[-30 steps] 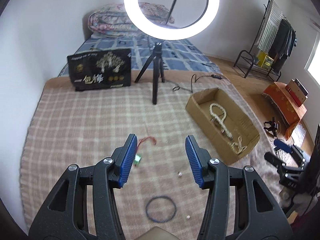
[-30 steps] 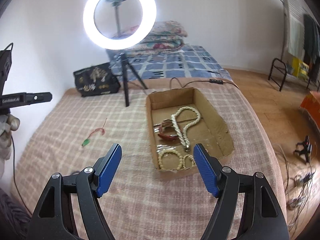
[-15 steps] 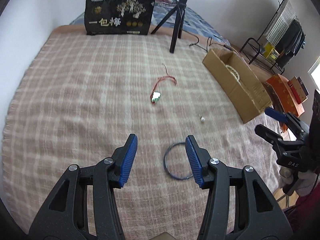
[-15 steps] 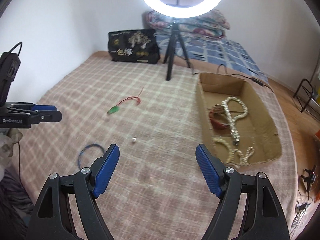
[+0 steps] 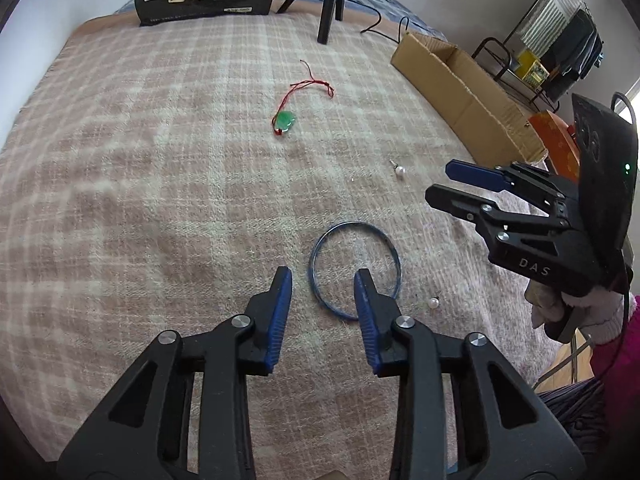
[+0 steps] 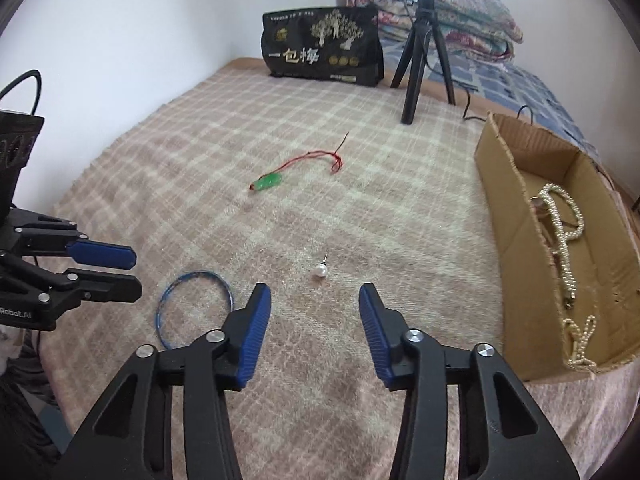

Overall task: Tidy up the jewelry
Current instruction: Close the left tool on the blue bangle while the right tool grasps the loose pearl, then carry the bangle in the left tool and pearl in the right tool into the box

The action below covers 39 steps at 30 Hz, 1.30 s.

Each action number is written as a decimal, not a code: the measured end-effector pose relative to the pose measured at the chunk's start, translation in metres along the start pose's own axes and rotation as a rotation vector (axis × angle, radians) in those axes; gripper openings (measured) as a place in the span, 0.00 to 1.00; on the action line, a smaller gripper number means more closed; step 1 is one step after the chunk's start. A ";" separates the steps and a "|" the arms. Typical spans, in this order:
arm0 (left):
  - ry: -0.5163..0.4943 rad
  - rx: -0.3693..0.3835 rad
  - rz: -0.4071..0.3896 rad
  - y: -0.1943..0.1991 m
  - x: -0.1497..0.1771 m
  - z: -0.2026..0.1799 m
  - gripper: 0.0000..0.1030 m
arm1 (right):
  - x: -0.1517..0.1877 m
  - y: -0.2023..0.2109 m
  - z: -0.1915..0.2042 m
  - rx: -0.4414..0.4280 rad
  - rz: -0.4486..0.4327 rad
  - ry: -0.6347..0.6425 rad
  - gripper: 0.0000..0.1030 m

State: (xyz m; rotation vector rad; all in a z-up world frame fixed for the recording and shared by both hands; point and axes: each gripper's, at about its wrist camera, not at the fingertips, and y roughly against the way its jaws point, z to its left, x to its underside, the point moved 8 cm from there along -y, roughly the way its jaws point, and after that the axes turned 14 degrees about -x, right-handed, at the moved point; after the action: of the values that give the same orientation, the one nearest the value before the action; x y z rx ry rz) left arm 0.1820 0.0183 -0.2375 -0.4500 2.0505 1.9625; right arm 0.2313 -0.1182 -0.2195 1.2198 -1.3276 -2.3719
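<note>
A blue bangle (image 5: 355,270) is laid flat on the checked blanket (image 5: 160,184), its near rim straddled by the parted, empty left gripper (image 5: 322,278). Beside the bangle, the right gripper (image 6: 314,300) is held wide and empty near a pearl earring (image 6: 320,269).

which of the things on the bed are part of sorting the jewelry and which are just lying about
Part of the job:
blue bangle
green pendant on red cord
pearl stud
second pearl
cardboard box holding a pearl necklace
left claw and right claw, both open

Just lying about:
black snack bag
ring light tripod
folded quilts
</note>
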 end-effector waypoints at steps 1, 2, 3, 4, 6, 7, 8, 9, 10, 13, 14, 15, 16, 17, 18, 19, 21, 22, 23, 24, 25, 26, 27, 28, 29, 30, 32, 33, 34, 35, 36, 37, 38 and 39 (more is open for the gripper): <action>0.000 -0.005 0.005 -0.003 0.000 0.001 0.31 | 0.000 -0.002 -0.001 -0.003 0.006 0.001 0.38; 0.003 -0.003 0.014 -0.006 0.001 0.001 0.31 | 0.000 -0.005 -0.001 -0.005 0.010 0.002 0.37; 0.004 0.000 0.020 -0.009 0.001 0.001 0.31 | 0.000 -0.008 -0.003 -0.006 0.016 0.000 0.35; 0.001 -0.002 0.025 -0.012 0.001 0.000 0.31 | -0.001 -0.010 -0.004 -0.009 0.018 -0.003 0.34; -0.006 -0.008 0.032 -0.017 0.001 -0.002 0.31 | -0.002 -0.014 -0.006 -0.021 0.022 -0.009 0.28; -0.009 -0.005 0.037 -0.020 0.001 -0.004 0.31 | -0.002 -0.015 -0.007 -0.022 0.025 -0.009 0.28; -0.013 -0.006 0.042 -0.022 0.001 -0.006 0.31 | -0.003 -0.017 -0.008 -0.021 0.027 -0.008 0.27; -0.017 -0.008 0.045 -0.024 0.001 -0.008 0.31 | -0.003 -0.019 -0.009 -0.020 0.030 -0.008 0.27; -0.021 -0.012 0.047 -0.026 0.001 -0.009 0.28 | -0.003 -0.021 -0.010 -0.018 0.034 -0.009 0.27; -0.031 -0.032 0.055 -0.034 0.001 -0.012 0.25 | -0.002 -0.025 -0.014 -0.013 0.045 -0.017 0.24; -0.030 -0.034 0.057 -0.035 0.002 -0.012 0.25 | -0.003 -0.026 -0.016 -0.014 0.044 -0.020 0.23; -0.032 -0.038 0.057 -0.037 0.002 -0.013 0.25 | -0.004 -0.027 -0.016 -0.017 0.043 -0.022 0.22; -0.034 -0.040 0.056 -0.038 0.001 -0.013 0.25 | -0.005 -0.028 -0.017 -0.019 0.041 -0.023 0.22; -0.034 -0.040 0.055 -0.038 0.001 -0.013 0.25 | -0.006 -0.029 -0.018 -0.019 0.040 -0.022 0.22; -0.033 -0.040 0.054 -0.038 0.000 -0.013 0.25 | -0.007 -0.029 -0.018 -0.017 0.040 -0.019 0.22; -0.032 -0.043 0.053 -0.039 0.000 -0.014 0.22 | -0.008 -0.030 -0.018 -0.014 0.041 -0.016 0.22; -0.036 -0.053 0.050 -0.041 -0.001 -0.014 0.17 | -0.009 -0.033 -0.016 -0.016 0.046 -0.005 0.17; -0.037 -0.057 0.048 -0.042 -0.001 -0.014 0.15 | -0.009 -0.035 -0.015 -0.018 0.051 0.000 0.16; -0.038 -0.059 0.047 -0.042 -0.002 -0.015 0.14 | -0.009 -0.036 -0.015 -0.018 0.053 0.004 0.14; -0.039 -0.063 0.044 -0.042 -0.002 -0.015 0.13 | -0.009 -0.037 -0.014 -0.015 0.055 0.010 0.13; -0.039 -0.066 0.042 -0.042 -0.002 -0.015 0.10 | -0.009 -0.037 -0.014 -0.013 0.055 0.012 0.13; -0.041 -0.072 0.041 -0.043 -0.003 -0.015 0.07 | -0.009 -0.038 -0.014 -0.009 0.056 0.013 0.11; -0.044 -0.076 0.040 -0.045 -0.004 -0.016 0.06 | -0.009 -0.037 -0.014 -0.006 0.056 0.013 0.09; -0.048 -0.080 0.040 -0.046 -0.005 -0.016 0.06 | -0.008 -0.037 -0.015 -0.004 0.055 0.011 0.08; -0.054 -0.086 0.039 -0.045 -0.005 -0.017 0.04 | -0.008 -0.037 -0.015 -0.003 0.053 0.009 0.07; -0.062 -0.092 0.036 -0.045 -0.006 -0.017 0.03 | -0.008 -0.036 -0.015 -0.005 0.050 0.007 0.07; -0.068 -0.093 0.031 -0.044 -0.006 -0.018 0.02 | -0.008 -0.036 -0.015 -0.002 0.049 0.007 0.07; -0.063 -0.089 0.030 -0.043 -0.007 -0.018 0.02 | -0.008 -0.035 -0.015 0.002 0.048 0.010 0.07; -0.057 -0.083 0.029 -0.042 -0.007 -0.017 0.02 | -0.008 -0.035 -0.015 0.004 0.047 0.012 0.07; -0.050 -0.075 0.028 -0.041 -0.008 -0.016 0.02 | -0.008 -0.034 -0.014 0.008 0.046 0.017 0.07; -0.045 -0.073 0.025 -0.039 -0.009 -0.016 0.02 | -0.009 -0.033 -0.014 0.010 0.044 0.018 0.07; -0.038 -0.070 0.019 -0.037 -0.011 -0.015 0.02 | -0.009 -0.031 -0.014 0.012 0.041 0.018 0.07; -0.034 -0.067 0.015 -0.034 -0.011 -0.014 0.02 | -0.010 -0.030 -0.014 0.013 0.038 0.018 0.07; -0.029 -0.064 0.009 -0.032 -0.013 -0.014 0.02 | -0.010 -0.028 -0.015 0.014 0.034 0.016 0.07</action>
State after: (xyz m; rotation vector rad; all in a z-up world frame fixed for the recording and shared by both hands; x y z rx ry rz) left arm 0.2068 0.0040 -0.2607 -0.4244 1.9801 2.0328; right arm 0.2551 -0.1058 -0.2394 1.2070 -1.3518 -2.3288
